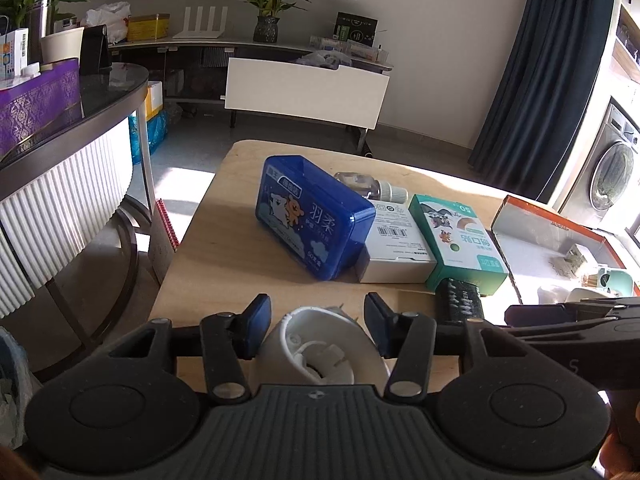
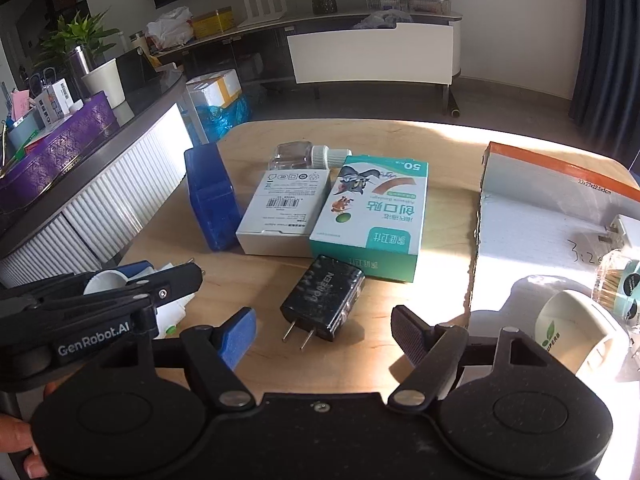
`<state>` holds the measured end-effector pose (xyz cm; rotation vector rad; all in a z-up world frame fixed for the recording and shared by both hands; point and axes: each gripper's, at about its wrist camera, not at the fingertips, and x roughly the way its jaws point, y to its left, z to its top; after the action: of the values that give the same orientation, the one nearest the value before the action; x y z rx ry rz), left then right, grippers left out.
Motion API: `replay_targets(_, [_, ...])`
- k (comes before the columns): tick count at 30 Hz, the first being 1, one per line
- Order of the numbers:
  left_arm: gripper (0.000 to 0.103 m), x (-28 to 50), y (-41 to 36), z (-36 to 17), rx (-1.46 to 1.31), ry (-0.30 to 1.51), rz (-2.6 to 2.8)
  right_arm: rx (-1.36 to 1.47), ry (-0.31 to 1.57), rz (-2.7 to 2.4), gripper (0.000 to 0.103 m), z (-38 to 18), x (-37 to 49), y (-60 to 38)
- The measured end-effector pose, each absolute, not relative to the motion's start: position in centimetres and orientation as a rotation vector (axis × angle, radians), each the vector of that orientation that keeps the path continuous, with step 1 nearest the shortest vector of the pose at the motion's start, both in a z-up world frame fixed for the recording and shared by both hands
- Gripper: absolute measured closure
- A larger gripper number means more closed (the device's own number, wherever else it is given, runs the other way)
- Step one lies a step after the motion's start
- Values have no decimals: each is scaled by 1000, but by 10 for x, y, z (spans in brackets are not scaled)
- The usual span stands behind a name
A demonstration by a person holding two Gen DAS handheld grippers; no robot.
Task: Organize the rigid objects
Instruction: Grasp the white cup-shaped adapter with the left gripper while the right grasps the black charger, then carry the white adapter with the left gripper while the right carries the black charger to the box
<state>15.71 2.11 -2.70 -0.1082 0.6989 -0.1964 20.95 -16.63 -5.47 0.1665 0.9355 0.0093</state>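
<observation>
- Task items lie on the wooden table (image 2: 440, 184); all positions below are referenced to the black charger (image 2: 323, 304), which lies flat with its two prongs pointing toward the camera.
- Right gripper (image 2: 324, 332): fingers spread wide, one either side of the charger's near end and clear of it, nothing held. Judged to be lined up for a pick of the charger.
- Left gripper (image 1: 317, 326): a white cup-shaped object (image 1: 324, 350) sits between the blue pads. The left pad is at its wall; a gap shows on the right side, so a firm pinch is not confirmed. It is left of the charger, near the table's front edge.
- Just beyond the charger: green plaster box (image 2: 370, 216), touching it or nearly so; white carton (image 2: 284, 208) alongside; clear bottle (image 2: 304, 156) behind; blue case (image 2: 212, 200) standing on edge farthest left.
- Right of the charger: open cardboard box (image 2: 532, 220), already holding a white mug (image 2: 576, 328) and small items. Judged to be the collection point.
- Sorting is judged partly complete.
</observation>
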Motion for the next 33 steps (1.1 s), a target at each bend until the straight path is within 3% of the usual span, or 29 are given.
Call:
replay_targets(9, [21, 147, 27, -38, -102, 696, -211, 91, 935, -40, 20, -68, 220, -157])
replay_targets(11, [18, 146, 24, -39, -75, 687, -213, 81, 917, -29, 42, -67, 219, -154])
replay_targets(13, [15, 140, 19, -41, -39, 676, -218, 76, 910, -32, 56, -66, 217, -153])
replay_targets(18, [21, 124, 5, -45, 41, 650, -222, 111, 907, -20, 59, -64, 210, -158])
replay_targets(20, [37, 121, 2, -44, 65, 641, -224, 111, 904, -12, 59, -62, 206, -159])
replay_targets(33, [37, 113, 6, -33, -38, 637, -251, 174, 845, 13, 59, -32, 172, -171])
